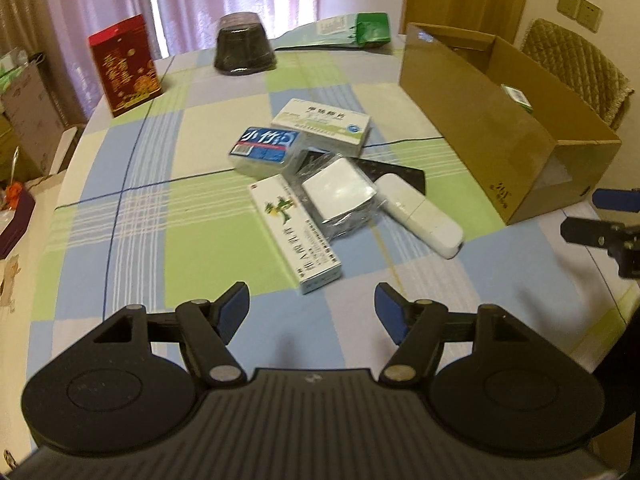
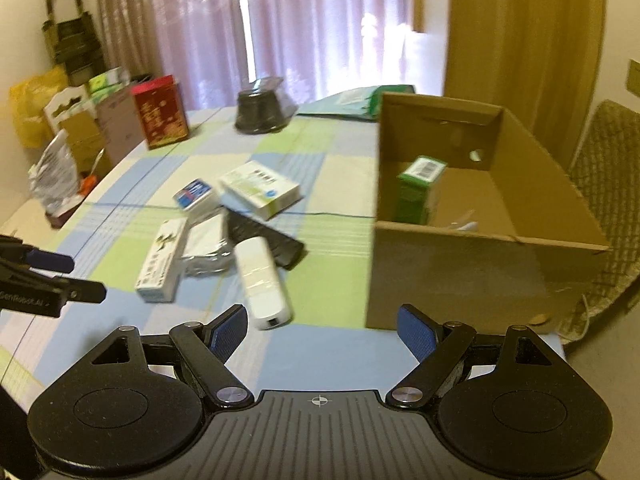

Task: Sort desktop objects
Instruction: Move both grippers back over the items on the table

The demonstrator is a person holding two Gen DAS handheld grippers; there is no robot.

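Checked in blue, green and cream, your tablecloth (image 1: 132, 240) carries a loose pile at its middle: a long white medicine box (image 1: 296, 232) with a green plant print, a foil-wrapped white pack (image 1: 340, 196), a white plastic-wrapped device (image 1: 420, 216), a black remote (image 2: 266, 240) and two more cartons. At 2 o'clock from the pile stands your open cardboard box (image 2: 472, 280), a green carton (image 2: 420, 188) inside. Your left gripper (image 1: 312, 312) and right gripper (image 2: 320, 332) both hover spread and empty. Pink curtains (image 2: 320, 20) hang behind.

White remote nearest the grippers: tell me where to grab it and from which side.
Grip the white remote across its narrow width near the middle, coming down from above with the right gripper. It lies flat, its far end resting on the black remote, so the near half is clearest.
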